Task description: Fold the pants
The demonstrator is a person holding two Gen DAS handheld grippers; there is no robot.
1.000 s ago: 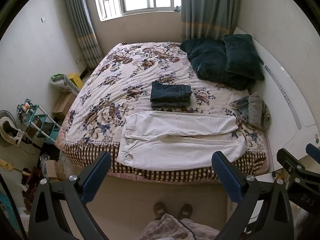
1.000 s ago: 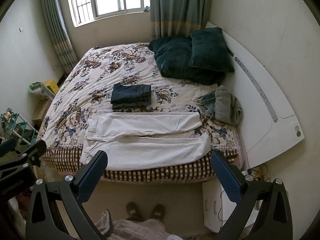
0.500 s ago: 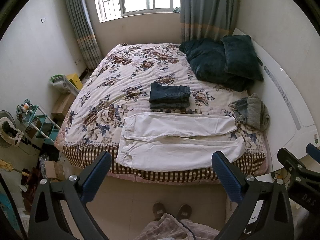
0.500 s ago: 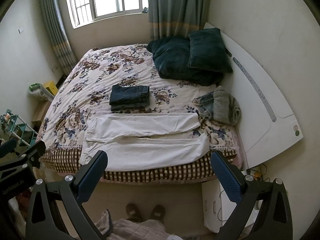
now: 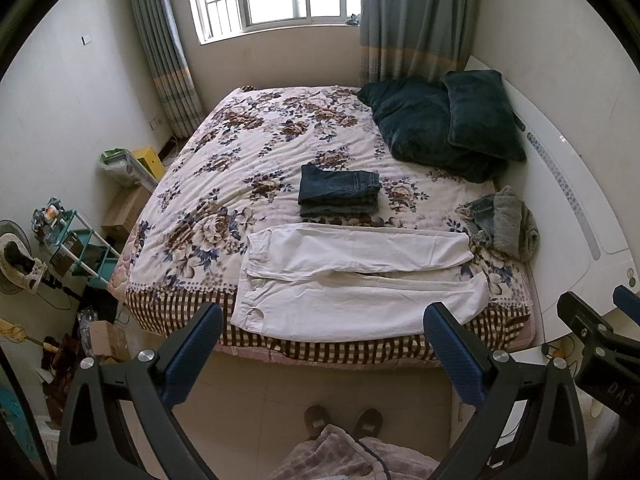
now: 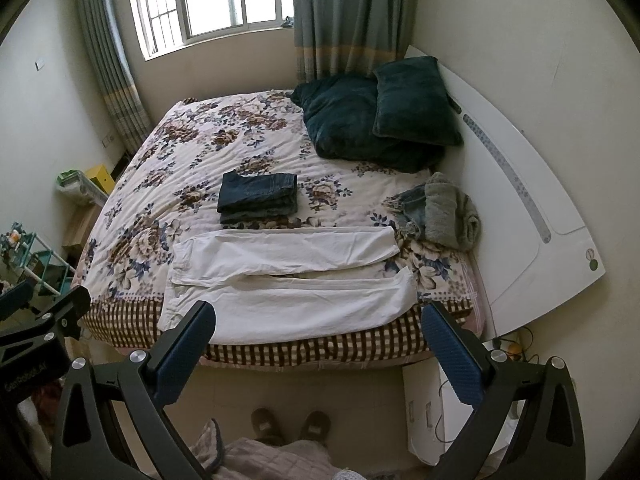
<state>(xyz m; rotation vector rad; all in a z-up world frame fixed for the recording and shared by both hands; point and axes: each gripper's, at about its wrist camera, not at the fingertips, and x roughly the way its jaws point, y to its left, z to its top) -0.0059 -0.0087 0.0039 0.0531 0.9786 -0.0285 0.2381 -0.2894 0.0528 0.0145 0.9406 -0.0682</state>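
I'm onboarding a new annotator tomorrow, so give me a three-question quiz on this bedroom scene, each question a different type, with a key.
1. True or false: the white pants lie spread flat near the front edge of the bed, waistband toward the left of the view.
2. Multiple choice: what sits just beyond the white pants? A) folded dark jeans B) a laptop C) a stack of books
3. Fill in: both the left gripper and the right gripper are ___ and hold nothing.

Key: 1 true; 2 A; 3 open
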